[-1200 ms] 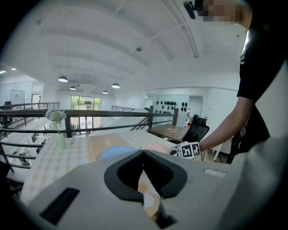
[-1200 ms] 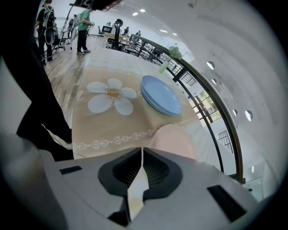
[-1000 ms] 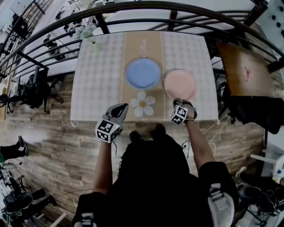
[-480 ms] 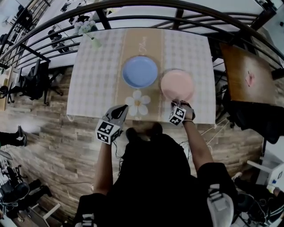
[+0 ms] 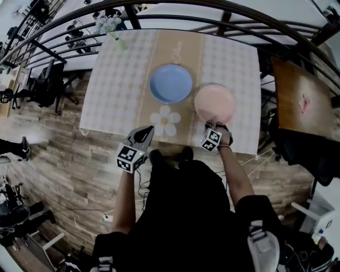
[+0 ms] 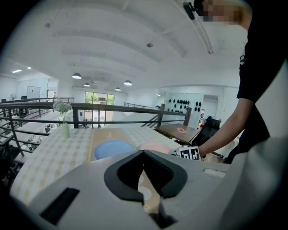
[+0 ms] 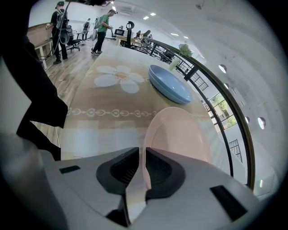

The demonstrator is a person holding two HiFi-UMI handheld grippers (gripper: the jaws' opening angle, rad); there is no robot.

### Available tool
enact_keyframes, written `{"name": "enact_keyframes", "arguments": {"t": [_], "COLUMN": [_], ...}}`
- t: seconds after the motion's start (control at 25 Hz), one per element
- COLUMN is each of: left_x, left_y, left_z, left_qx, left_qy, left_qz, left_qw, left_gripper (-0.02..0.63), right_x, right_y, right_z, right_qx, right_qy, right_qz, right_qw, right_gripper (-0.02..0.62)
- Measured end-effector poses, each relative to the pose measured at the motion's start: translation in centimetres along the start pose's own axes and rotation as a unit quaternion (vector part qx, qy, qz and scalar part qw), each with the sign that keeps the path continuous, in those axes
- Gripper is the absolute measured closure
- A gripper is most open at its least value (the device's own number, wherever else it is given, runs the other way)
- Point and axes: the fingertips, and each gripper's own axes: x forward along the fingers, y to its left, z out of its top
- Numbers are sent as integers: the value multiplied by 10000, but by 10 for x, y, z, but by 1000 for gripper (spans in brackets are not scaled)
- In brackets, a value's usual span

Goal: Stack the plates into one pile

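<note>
A blue plate [image 5: 170, 83] sits on the table's tan runner, and a pink plate [image 5: 214, 103] lies to its right. My right gripper [image 5: 214, 124] is shut on the pink plate's near rim. In the right gripper view the pink plate [image 7: 180, 134] runs edge-on between the jaws of the right gripper [image 7: 144, 150], with the blue plate [image 7: 170, 84] beyond it. My left gripper [image 5: 147, 129] hovers at the table's front edge by the daisy mat, shut and holding nothing. The left gripper [image 6: 144, 152] faces the blue plate [image 6: 112, 148] and the pink plate [image 6: 155, 146].
A daisy-shaped mat [image 5: 166, 121] lies in front of the blue plate. A vase of flowers [image 5: 112, 29] stands at the far left corner. A dark railing [image 5: 175, 8] curves behind the checked table [image 5: 114, 90]. A brown table [image 5: 300, 98] stands to the right.
The head view has drifted a little. Both grippers and both plates keep the same places relative to each other; the right gripper stays on the pink plate's rim.
</note>
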Motion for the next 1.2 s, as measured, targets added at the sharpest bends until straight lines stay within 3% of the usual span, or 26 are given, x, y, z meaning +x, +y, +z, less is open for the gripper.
{"name": "enact_keyframes", "arguments": {"t": [0.8, 1.2], "left_x": [15, 17], "left_y": [-14, -15], "left_z": [-4, 3], "left_qx": [-109, -77], "left_qy": [-27, -87], "left_qz": [211, 316], "left_qw": [9997, 9994], "left_gripper": [604, 604], "right_x": [2, -3], "right_y": [-3, -35], "right_z": [-1, -4], "right_qx": [-438, -521], "right_qy": [-177, -228], "right_qz": [3, -227], "right_qw": [9989, 9981], "right_gripper": [575, 582]}}
